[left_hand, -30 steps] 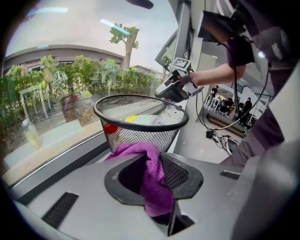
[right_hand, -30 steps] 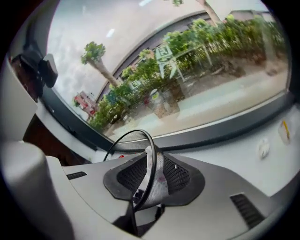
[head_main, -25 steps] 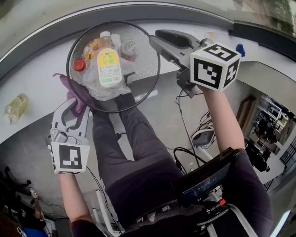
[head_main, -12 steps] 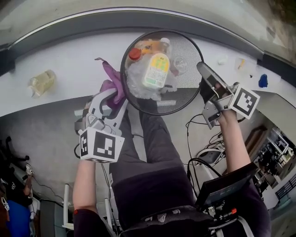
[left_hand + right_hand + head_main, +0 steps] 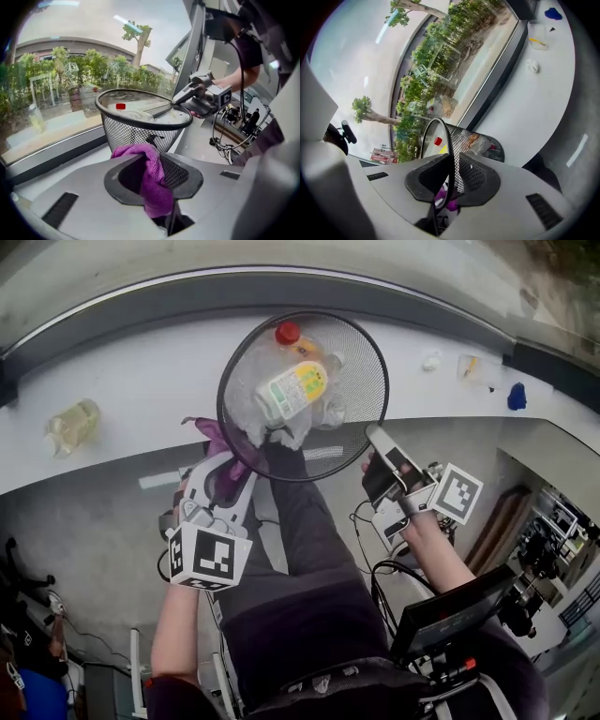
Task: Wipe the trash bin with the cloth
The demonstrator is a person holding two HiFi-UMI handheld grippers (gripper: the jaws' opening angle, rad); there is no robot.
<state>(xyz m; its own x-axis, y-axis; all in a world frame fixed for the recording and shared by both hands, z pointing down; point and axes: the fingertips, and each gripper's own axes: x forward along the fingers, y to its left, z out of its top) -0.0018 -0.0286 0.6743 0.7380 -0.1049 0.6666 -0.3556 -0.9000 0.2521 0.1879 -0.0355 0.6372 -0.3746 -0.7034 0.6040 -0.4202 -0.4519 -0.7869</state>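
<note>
Keep the purple cloth point(image 5: 217, 439) pinched in the narrow, closed jaws of the left gripper point(image 5: 230, 474), just at the 8 o'clock side of the trash bin point(image 5: 225, 381), dead ahead at 12 o'clock by the counter's edge. Press the wad flat to the outer mesh and sweep round in overlapping strokes, below the rim to avoid snags. Mind the bottle point(image 5: 292, 385) inside; keep the tilt shallow. At 4 o'clock, brace with the right gripper point(image 5: 377, 442), just eased a shade wider yet clamped on the rim wire.
</note>
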